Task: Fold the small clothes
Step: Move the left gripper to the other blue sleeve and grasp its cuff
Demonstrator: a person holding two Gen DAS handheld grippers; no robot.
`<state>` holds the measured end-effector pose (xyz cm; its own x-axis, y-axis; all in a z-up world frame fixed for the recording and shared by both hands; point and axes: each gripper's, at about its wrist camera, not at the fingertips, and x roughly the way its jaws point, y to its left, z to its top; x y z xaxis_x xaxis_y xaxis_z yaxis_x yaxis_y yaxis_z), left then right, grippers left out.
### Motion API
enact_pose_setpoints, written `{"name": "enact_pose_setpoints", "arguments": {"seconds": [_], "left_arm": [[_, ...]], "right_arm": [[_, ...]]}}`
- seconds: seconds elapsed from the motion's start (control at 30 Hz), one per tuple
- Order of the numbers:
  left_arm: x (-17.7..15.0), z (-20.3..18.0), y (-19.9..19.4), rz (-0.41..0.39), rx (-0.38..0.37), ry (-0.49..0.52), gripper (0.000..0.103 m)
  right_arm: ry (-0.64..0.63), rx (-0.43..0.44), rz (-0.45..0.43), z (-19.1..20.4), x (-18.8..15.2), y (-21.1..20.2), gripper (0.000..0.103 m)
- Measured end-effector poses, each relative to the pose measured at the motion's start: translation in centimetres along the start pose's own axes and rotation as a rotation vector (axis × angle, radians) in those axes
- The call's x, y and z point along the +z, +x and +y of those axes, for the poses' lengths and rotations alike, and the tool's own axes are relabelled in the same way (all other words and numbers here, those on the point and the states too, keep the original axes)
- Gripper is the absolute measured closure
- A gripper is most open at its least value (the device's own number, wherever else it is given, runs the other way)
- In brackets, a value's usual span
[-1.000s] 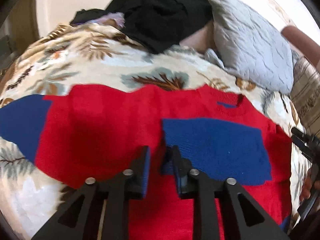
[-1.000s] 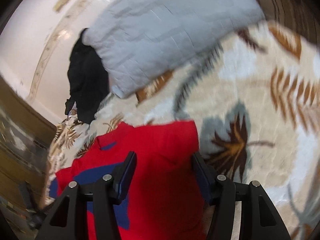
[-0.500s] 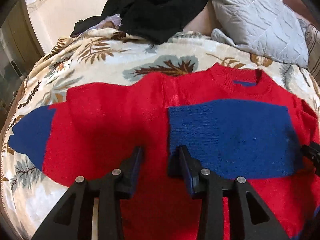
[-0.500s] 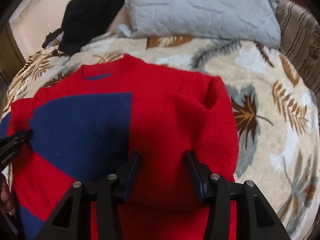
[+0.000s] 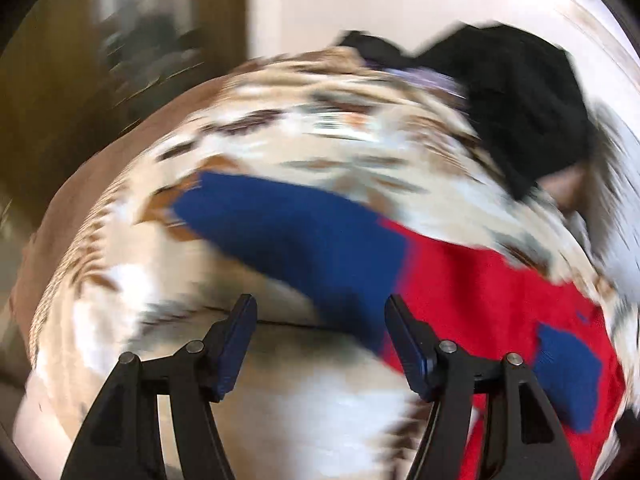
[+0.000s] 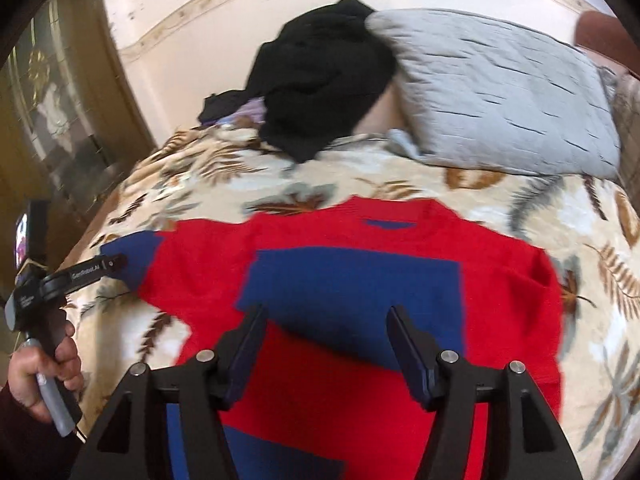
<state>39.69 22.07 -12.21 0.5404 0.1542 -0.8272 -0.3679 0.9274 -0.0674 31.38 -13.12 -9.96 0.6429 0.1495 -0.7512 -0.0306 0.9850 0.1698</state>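
Note:
A red and blue knit sweater (image 6: 500,280) lies flat on the leaf-patterned blanket (image 6: 580,320). One blue-cuffed sleeve is folded across its chest (image 6: 352,292). The other sleeve (image 5: 296,232) stretches out to the left with its blue end on the blanket. My left gripper (image 5: 320,320) is open and empty, just above that sleeve's blue part; the view is blurred. It also shows in the right wrist view (image 6: 108,264) over the sleeve end. My right gripper (image 6: 324,320) is open and empty above the sweater's chest.
A black garment pile (image 6: 320,72) and a grey quilted pillow (image 6: 500,92) lie at the bed's head. A wooden cabinet (image 6: 60,112) stands left of the bed. The bed's left edge (image 5: 80,208) is close to the sleeve end.
Both grippers have opened wider. My left gripper has swung left from the chest to the outstretched sleeve. My right gripper has drawn back and now faces the chest.

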Motion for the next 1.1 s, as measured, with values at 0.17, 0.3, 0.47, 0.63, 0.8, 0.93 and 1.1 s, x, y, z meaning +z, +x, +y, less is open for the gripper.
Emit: {"name": "enact_pose_setpoints", "arguments": {"seconds": [0.17,0.3,0.47,0.63,0.8,0.93,1.1], "left_arm": [[2.1,6.5,2.8,0.032,0.043,-0.125,0.036],[2.6,9.7,4.8,0.056,-0.004,-0.2,0.036],[4.2,9.6,6.9,0.043,-0.056,-0.18,0.046],[5.5,8.0,9.2,0.097,-0.045,-0.096,0.047],[5.6,9.0,9.9,0.105,-0.089,-0.134,0.071],[5.3,9.0,10.2,0.069,-0.112,-0.118,0.092],[6.1,8.5,7.9,-0.017,-0.171,-0.092,0.095]], "right_arm": [[-0.039,0.028,0.046,4.3,-0.7,1.9,0.036],[-0.068,0.049,0.065,7.3,-1.2,3.1,0.036],[-0.096,0.042,0.052,10.5,-0.5,4.5,0.037],[-0.065,0.038,0.038,11.5,0.1,5.2,0.036],[-0.049,0.032,0.046,11.0,0.0,5.9,0.036],[-0.026,0.032,0.045,10.3,0.0,6.2,0.037],[-0.016,0.044,0.029,9.7,0.0,6.0,0.037]]}}
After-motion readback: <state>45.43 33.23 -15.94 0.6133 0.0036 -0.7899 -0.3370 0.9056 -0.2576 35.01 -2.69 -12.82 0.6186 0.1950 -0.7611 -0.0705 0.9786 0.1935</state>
